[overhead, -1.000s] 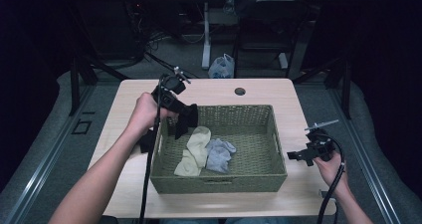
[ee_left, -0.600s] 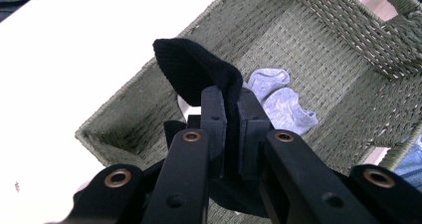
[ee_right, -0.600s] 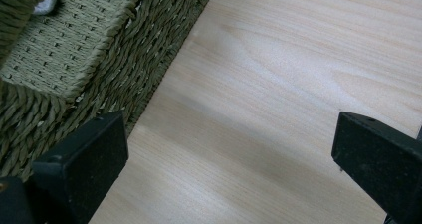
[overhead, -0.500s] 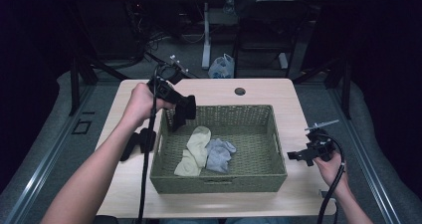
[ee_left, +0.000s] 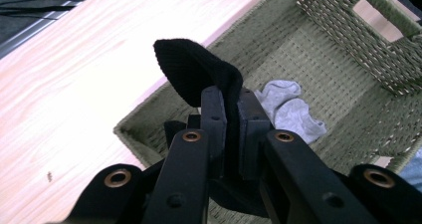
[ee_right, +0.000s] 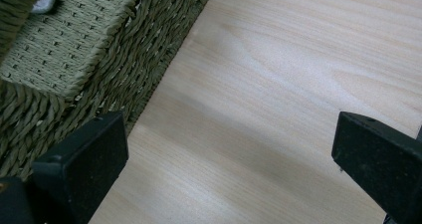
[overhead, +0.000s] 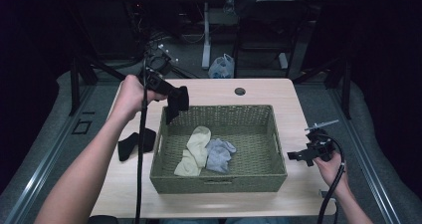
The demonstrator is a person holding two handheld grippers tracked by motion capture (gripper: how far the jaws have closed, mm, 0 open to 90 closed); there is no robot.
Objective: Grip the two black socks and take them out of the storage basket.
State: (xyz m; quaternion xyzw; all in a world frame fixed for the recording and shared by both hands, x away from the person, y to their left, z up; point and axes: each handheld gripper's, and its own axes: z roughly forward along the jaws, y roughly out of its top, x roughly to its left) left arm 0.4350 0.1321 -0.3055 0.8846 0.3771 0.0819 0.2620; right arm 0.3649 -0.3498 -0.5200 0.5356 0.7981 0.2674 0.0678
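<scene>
My left gripper (overhead: 171, 95) is shut on a black sock (overhead: 177, 103), held over the far left corner of the green woven basket (overhead: 219, 183). In the left gripper view the black sock (ee_left: 199, 74) bulges up between the closed jaws above the basket's corner (ee_left: 130, 129). A cream sock (overhead: 194, 149) and a grey sock (overhead: 219, 153) lie on the basket floor. The grey sock (ee_left: 288, 107) also shows beyond the jaws. Another black sock (overhead: 134, 143) lies on the table left of the basket. My right gripper (overhead: 303, 154) hangs open just right of the basket, over bare wood (ee_right: 278, 99).
The light wooden table (overhead: 278, 92) has a round cable hole (overhead: 240, 91) at its far edge. The basket's woven wall (ee_right: 74, 59) is close on the left in the right gripper view. A plastic bag (overhead: 222, 64) sits on the floor behind the table.
My left gripper has risen and moved away from me and slightly right with the black sock, from the basket's left wall to above its far left corner. The right gripper stayed still.
</scene>
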